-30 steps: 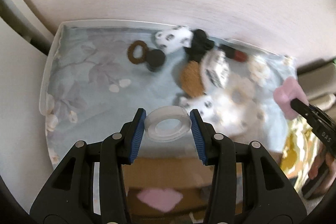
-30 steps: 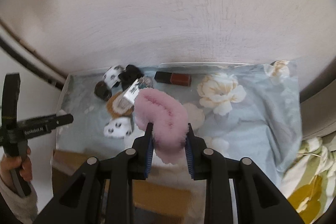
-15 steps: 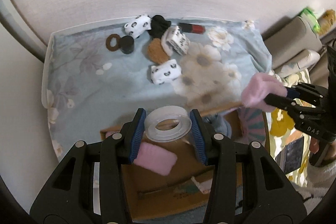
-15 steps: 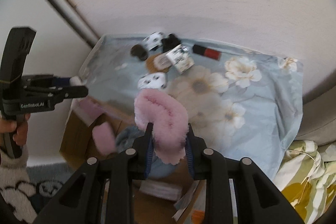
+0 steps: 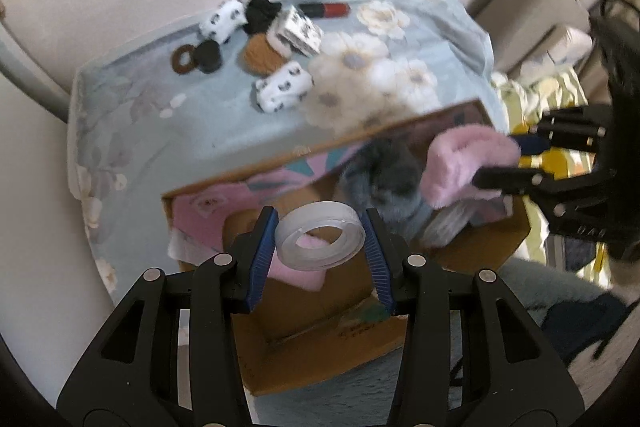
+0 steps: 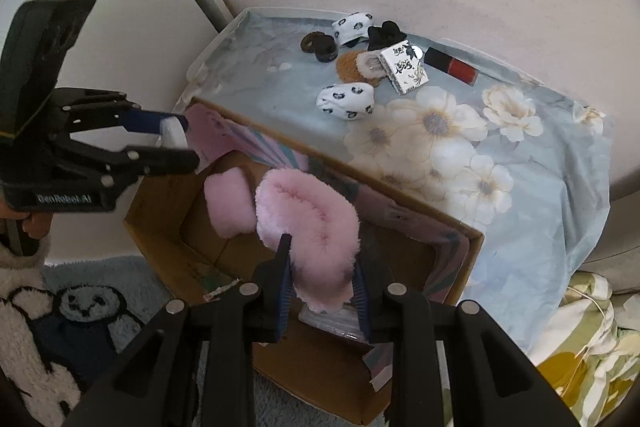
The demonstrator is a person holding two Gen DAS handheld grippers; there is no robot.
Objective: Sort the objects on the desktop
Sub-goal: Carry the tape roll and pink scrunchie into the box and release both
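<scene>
My left gripper (image 5: 320,247) is shut on a clear tape roll (image 5: 320,241) and holds it above the open cardboard box (image 5: 320,347). My right gripper (image 6: 322,291) is shut on a fluffy pink scrunchie (image 6: 308,223) over the same box (image 6: 168,239). The left gripper also shows in the right wrist view (image 6: 176,143), and the right gripper with the scrunchie shows in the left wrist view (image 5: 500,163). A second pink fluffy piece (image 6: 230,203) lies in the box.
On the floral-cloth table (image 6: 520,187) lie two spotted white pieces (image 6: 346,101), a brown pad (image 6: 350,67), a patterned box (image 6: 404,67), a red-black tube (image 6: 452,65), black items (image 6: 386,33) and a brown ring (image 5: 183,59). A panda rug (image 6: 80,307) covers the floor.
Both grippers have drawn back from the table and now hang over the cardboard box, each still holding its object. The box fills more of both views.
</scene>
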